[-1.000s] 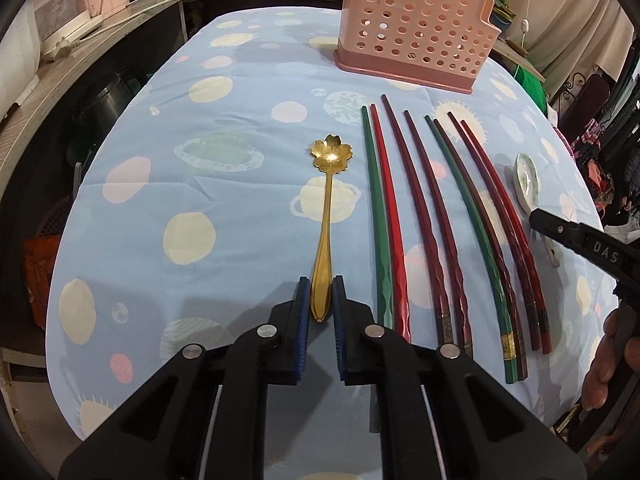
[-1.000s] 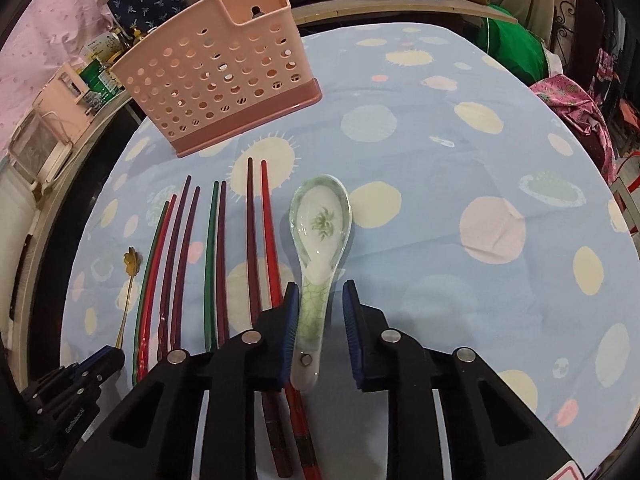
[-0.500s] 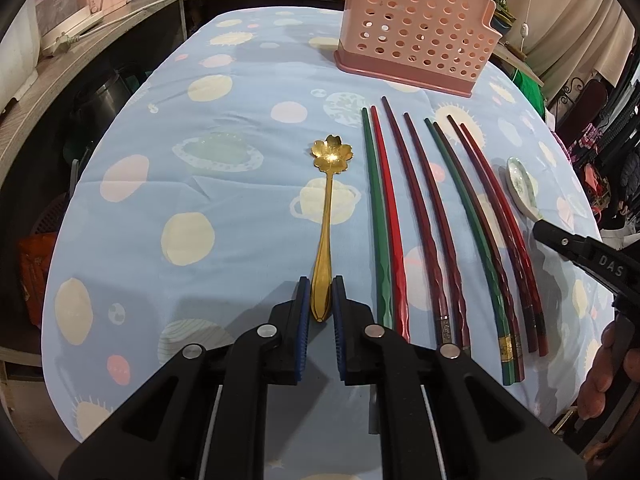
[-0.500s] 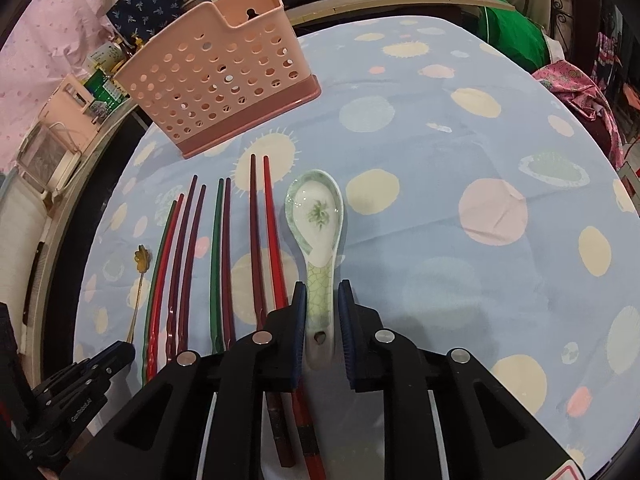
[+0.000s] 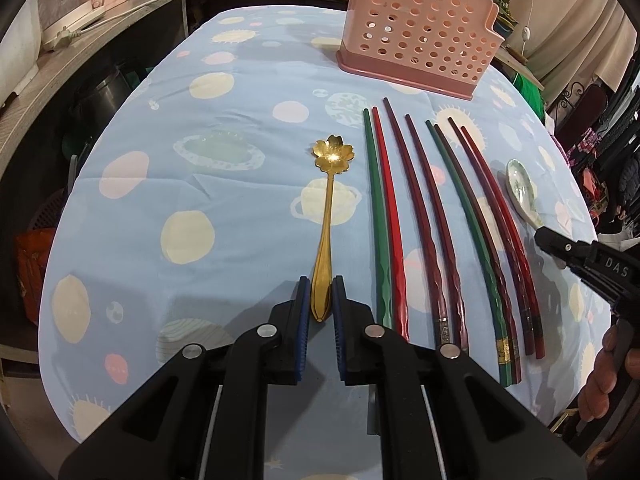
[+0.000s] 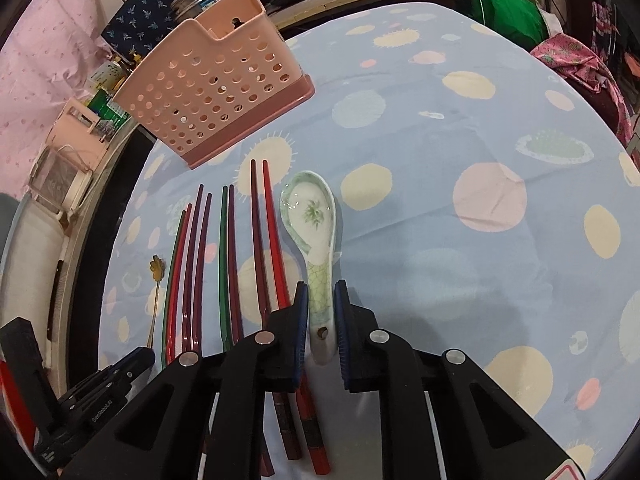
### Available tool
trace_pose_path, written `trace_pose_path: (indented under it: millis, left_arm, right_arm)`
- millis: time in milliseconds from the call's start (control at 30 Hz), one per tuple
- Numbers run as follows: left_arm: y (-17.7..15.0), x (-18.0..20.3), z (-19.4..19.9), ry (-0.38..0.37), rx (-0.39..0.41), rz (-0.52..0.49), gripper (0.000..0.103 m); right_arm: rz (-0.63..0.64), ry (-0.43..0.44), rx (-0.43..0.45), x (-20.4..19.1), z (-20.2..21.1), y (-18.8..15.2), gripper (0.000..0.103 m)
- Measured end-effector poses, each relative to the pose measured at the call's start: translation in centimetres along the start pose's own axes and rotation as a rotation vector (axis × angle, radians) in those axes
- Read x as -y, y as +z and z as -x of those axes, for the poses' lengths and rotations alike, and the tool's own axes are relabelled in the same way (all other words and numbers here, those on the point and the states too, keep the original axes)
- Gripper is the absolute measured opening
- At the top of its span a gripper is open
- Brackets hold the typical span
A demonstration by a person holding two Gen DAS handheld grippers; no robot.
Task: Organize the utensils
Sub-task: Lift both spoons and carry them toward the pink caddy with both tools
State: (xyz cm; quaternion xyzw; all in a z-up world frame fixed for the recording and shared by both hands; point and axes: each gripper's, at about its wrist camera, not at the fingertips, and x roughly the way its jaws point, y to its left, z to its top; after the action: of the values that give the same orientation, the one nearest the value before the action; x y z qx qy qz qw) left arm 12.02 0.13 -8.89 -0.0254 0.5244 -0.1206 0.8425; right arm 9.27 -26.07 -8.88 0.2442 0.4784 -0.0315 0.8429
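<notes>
Pickup is under way: from the left wrist, the gold spoon [image 5: 329, 236] is pinched at its handle by the left tool [image 5: 321, 300], the basket [image 5: 420, 40] at one o'clock. From the right wrist, the right tool [image 6: 321, 312], jaws just closing, grips the ceramic spoon [image 6: 314, 240]; next, both need lifting toward the basket at eleven o'clock.

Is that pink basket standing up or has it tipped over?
Upright. The pink basket rests flat on its darker base on the tablecloth, open top upward; whether anything is inside cannot be told.
</notes>
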Motion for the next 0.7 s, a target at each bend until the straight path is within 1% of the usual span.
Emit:
trace_pose_path:
  millis: [33,167,433,567,700]
  left_arm:
    - [0.0,-0.1,0.0,-0.004,0.0,0.003,0.011]
    - [0.0,-0.4,0.0,-0.022,-0.002,0.017,0.011]
    - [-0.3,-1.1,0.4,-0.059,-0.005,0.058,0.01]
    - [-0.4,-1.1,1.7,-0.05,0.024,0.058,0.01]
    - [0.0,-1.0,3.7,-0.037,0.073,0.05,0.01]
  right_arm:
    - [0.002,0.0,-0.004,0.0,-0.1,-0.2,0.01]
    - [0.017,-0.012,-0.007,0.0,-0.3,-0.7,0.008]
    - [0.052,-0.038,0.014,-0.3,0.6,-1.1,0.007]
    - [0.067,-0.056,0.055,-0.5,2.4,-0.9,0.007]
    - [0.084,-0.073,0.099,-0.7,4.3,-0.5,0.006]
